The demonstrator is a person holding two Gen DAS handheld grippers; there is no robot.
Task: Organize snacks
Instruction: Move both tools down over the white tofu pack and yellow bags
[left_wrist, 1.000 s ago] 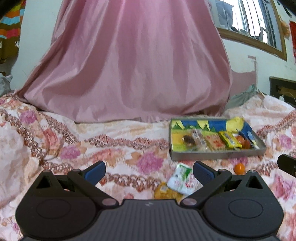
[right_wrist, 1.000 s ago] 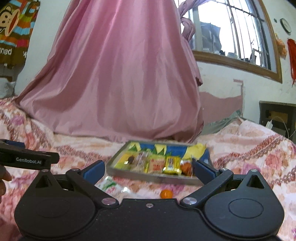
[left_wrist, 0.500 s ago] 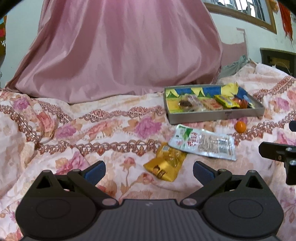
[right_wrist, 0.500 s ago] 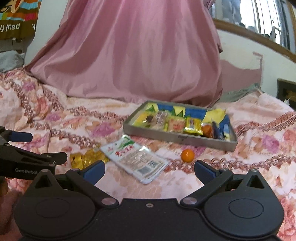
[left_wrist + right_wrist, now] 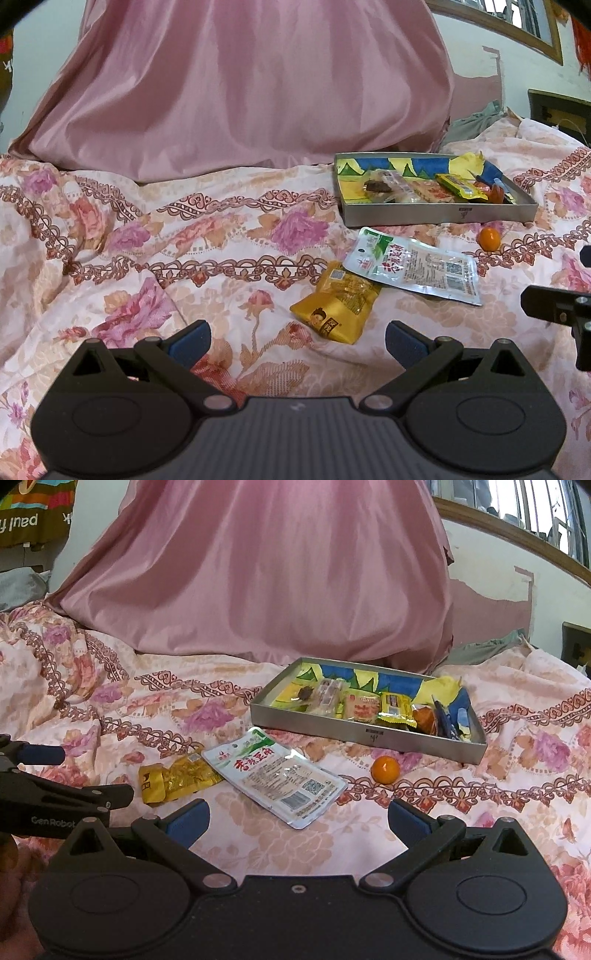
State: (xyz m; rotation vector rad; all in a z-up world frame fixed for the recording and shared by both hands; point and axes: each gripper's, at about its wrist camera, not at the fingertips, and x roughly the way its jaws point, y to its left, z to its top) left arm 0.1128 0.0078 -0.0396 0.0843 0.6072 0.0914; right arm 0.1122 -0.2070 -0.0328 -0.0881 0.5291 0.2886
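Note:
A metal tray (image 5: 436, 216) (image 5: 362, 731) holding several wrapped snacks rests on a flowered bedspread. In front of it lie a white-and-green snack pouch (image 5: 413, 266) (image 5: 277, 775), a yellow snack packet (image 5: 336, 304) (image 5: 173, 779) partly under the pouch, and a small orange fruit (image 5: 488, 239) (image 5: 385, 770). My left gripper (image 5: 297, 345) stands open just short of the yellow packet, nothing between its fingers. My right gripper (image 5: 297, 821) stands open over the bedspread, close to the near end of the pouch. Each gripper shows at the edge of the other's view.
A big pink satin drape (image 5: 240, 85) (image 5: 266, 572) rises behind the bedspread. A window (image 5: 517, 513) and a dark cabinet (image 5: 557, 110) are at the far right. A grey cloth (image 5: 476, 122) lies behind the tray. A hand (image 5: 14, 886) shows at the lower left.
Both cameras have tilted down and drawn back, so the loose packets and the orange fruit on the bedspread now show fully. Both grippers stayed open; nothing was picked up.

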